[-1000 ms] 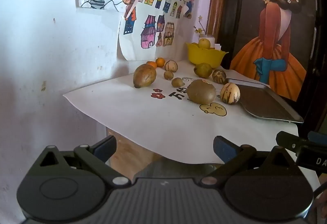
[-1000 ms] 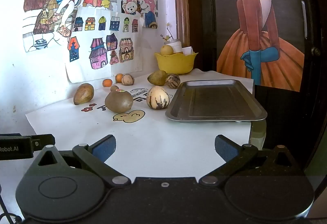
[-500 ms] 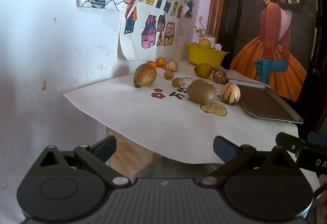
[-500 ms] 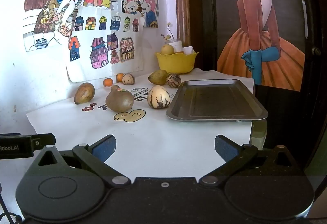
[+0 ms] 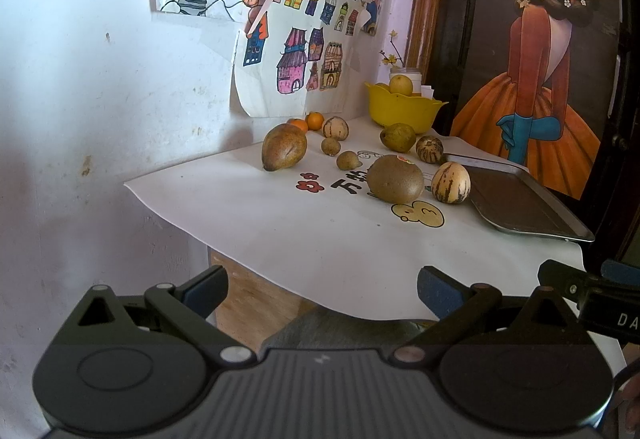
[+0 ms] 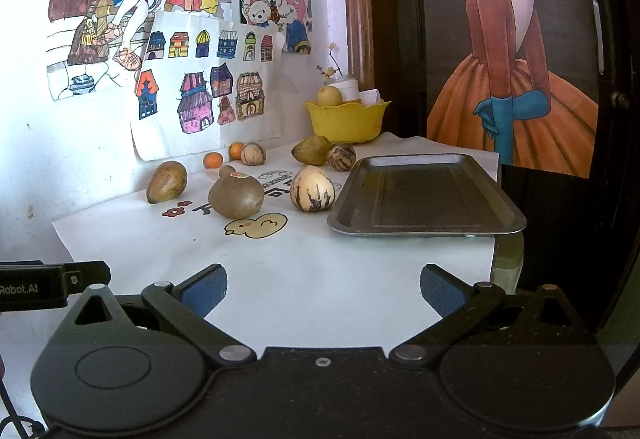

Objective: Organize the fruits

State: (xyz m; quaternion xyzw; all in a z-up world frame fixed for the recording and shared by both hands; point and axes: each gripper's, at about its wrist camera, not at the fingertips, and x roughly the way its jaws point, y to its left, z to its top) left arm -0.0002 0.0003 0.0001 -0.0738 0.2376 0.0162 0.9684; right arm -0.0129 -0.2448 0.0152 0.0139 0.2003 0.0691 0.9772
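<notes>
Several fruits lie on a white paper sheet (image 6: 160,247): a large brown round fruit (image 6: 236,195) (image 5: 395,179), a cream striped melon (image 6: 312,189) (image 5: 451,183), a brown mango (image 6: 167,181) (image 5: 284,147), a green pear-like fruit (image 6: 311,150), a dark striped one (image 6: 341,157), small oranges (image 6: 213,160). An empty metal tray (image 6: 424,195) (image 5: 520,199) sits to their right. My left gripper (image 5: 322,289) is open, before the table's near-left corner. My right gripper (image 6: 323,285) is open over the sheet's front edge. Both hold nothing.
A yellow bowl (image 6: 346,121) holding a yellow fruit (image 6: 329,96) stands at the back by a wooden frame. Drawings hang on the white wall (image 5: 80,79) to the left. A dark poster (image 6: 520,59) is behind the tray. The table edge drops off right of the tray.
Both grippers have crept slightly nearer the table; the fruits and tray have not moved, and both grippers stay open.
</notes>
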